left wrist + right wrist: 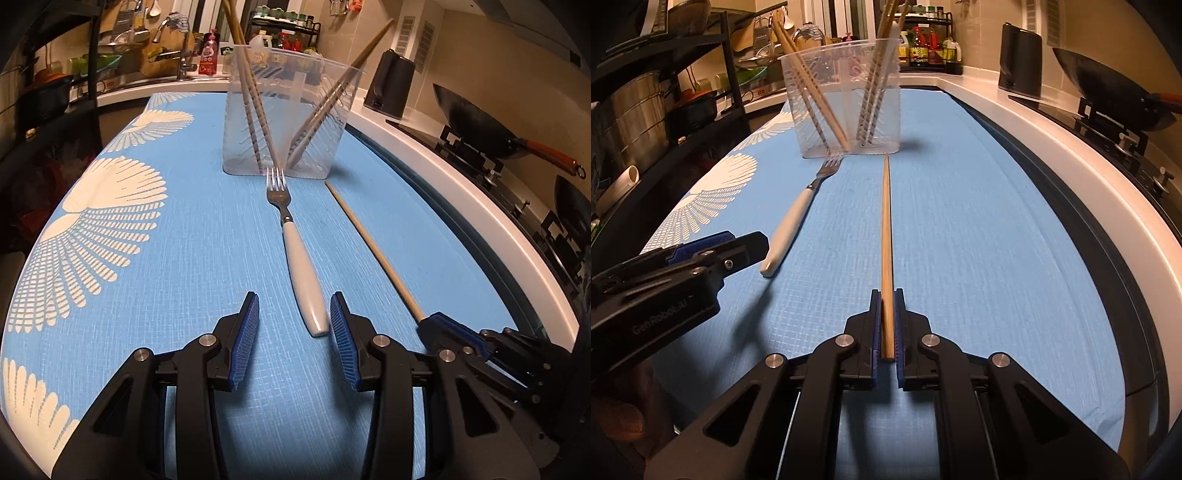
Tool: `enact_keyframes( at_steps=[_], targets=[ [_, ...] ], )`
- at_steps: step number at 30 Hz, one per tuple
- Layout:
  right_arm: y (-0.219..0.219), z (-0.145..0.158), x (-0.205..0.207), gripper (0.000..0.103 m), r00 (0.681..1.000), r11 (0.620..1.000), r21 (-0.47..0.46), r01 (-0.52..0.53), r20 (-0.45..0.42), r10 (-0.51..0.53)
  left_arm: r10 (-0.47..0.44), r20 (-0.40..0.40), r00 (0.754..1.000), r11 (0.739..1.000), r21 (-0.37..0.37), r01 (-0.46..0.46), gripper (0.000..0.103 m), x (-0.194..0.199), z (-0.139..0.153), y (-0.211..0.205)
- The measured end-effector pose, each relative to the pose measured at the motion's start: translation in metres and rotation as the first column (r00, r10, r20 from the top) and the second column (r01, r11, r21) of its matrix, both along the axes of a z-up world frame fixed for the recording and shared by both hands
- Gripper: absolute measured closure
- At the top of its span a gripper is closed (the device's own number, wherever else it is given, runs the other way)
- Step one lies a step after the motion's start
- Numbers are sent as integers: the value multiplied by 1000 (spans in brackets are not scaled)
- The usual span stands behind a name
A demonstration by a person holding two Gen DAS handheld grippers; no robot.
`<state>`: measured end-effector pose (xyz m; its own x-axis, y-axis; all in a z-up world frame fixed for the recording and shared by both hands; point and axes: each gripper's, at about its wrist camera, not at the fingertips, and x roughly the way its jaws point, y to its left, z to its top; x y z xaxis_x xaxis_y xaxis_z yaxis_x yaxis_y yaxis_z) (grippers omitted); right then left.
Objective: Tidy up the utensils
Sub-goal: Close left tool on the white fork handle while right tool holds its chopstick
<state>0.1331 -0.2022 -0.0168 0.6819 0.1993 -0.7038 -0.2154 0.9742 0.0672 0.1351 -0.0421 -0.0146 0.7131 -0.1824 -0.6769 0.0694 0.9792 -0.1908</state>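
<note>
Now both grippers are down low over the blue patterned cloth (184,258), and two loose utensils remain on it in front of the clear plastic holder (284,110), which already carries several chopsticks leaning against its walls.

On the right, the right gripper (887,295) has its jaws closed on the thick end of the lone wooden chopstick (885,221); the blue pads press it from both sides, and the stick runs straight ahead along the cloth, its thin tip stopping just short of the holder. No earlier view here, so all I can say is that the grip looks seated.

On the left, the left gripper (294,306) stands with jaws apart, nothing pinched. The fork (295,258) lies on the cloth with its tines right at the holder's base and the butt of its white handle sitting between the open pads, nearer the right-hand one.

Handling, as I judge it: the chopstick is light, stiff and thin, so held at its very end it may pivot or droop; a firm, square pinch matters. The fork is heavier at the metal head, and that glossy white handle looks slippery. Taking it further up the handle, closer to the neck, should stop it swinging when lifted.
</note>
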Motion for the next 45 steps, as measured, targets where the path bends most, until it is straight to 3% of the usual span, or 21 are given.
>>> enact_keyframes(
  at_steps=[14, 16, 33, 35, 37, 45],
  targets=[
    [-12, -4, -5, 96, 1000, 1000, -16, 20, -13, -21, 6, -55, 998, 995, 98, 0, 64, 14, -9, -14],
    [-10, -4, -6, 96, 1000, 1000, -17, 19, -15, -19, 8, -58, 998, 995, 103, -2, 86, 14, -9, -12],
    [-2, -6, -28, 95, 1000, 1000, 14, 17, -8, -17, 15, -28, 999, 987, 158, -10, 85, -54, -7, 21],
    [-4, -6, -28, 95, 1000, 1000, 19, 18, -1, -18, 16, -18, 1000, 987, 160, -13, 79, -53, -9, 21],
    [-5, -7, -25, 95, 1000, 1000, 25, 19, 2, -19, 23, -4, 1000, 987, 162, -22, 66, -52, -9, 19],
    [-6, -8, -17, 95, 1000, 999, 41, 24, 15, -25, 42, 30, 999, 981, 189, -47, 65, -42, -13, 8]
  ],
)
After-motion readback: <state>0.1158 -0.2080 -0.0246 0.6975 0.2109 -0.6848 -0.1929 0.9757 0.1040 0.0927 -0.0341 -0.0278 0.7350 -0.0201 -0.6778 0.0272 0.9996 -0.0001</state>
